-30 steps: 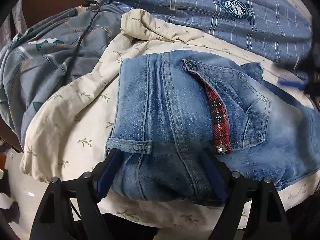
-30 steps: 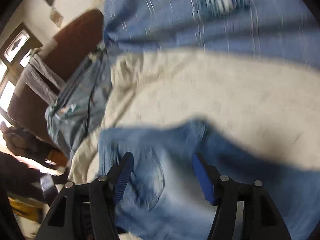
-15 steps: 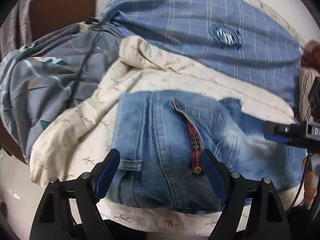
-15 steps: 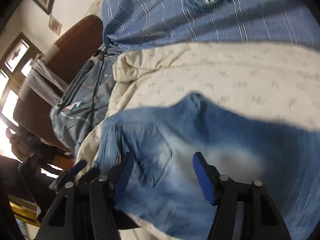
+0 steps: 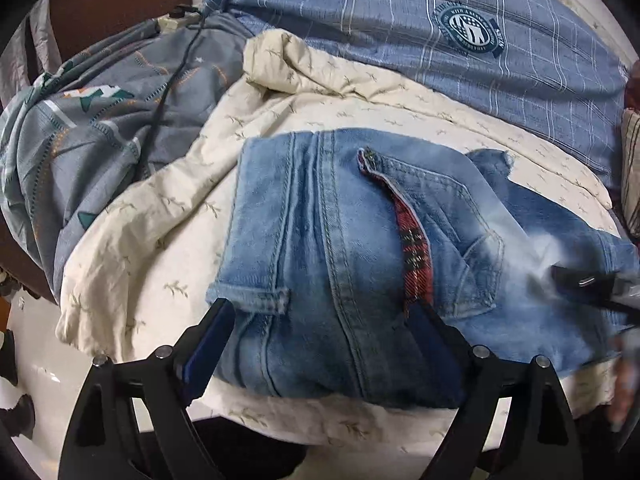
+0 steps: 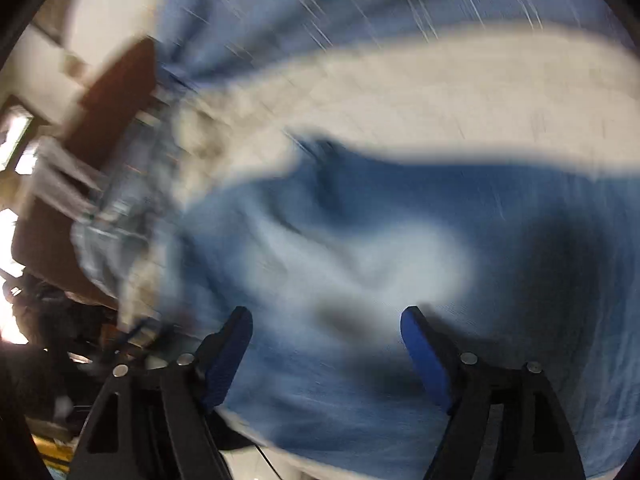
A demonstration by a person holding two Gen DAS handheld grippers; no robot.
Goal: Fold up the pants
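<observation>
Left wrist: jeans (image 5: 340, 264) lie on cream quilt (image 5: 168, 208).

The left gripper (image 5: 322, 322) is back in close on the jeans (image 5: 344, 264), its spread fingers straddling the waistband fold again after pulling away half a second ago. The red plaid pocket lining (image 5: 416, 252) sits right at the right-hand fingertip. The right gripper (image 6: 326, 328) swings fast, its view smeared, and now shows low at the left view's right edge.
</observation>
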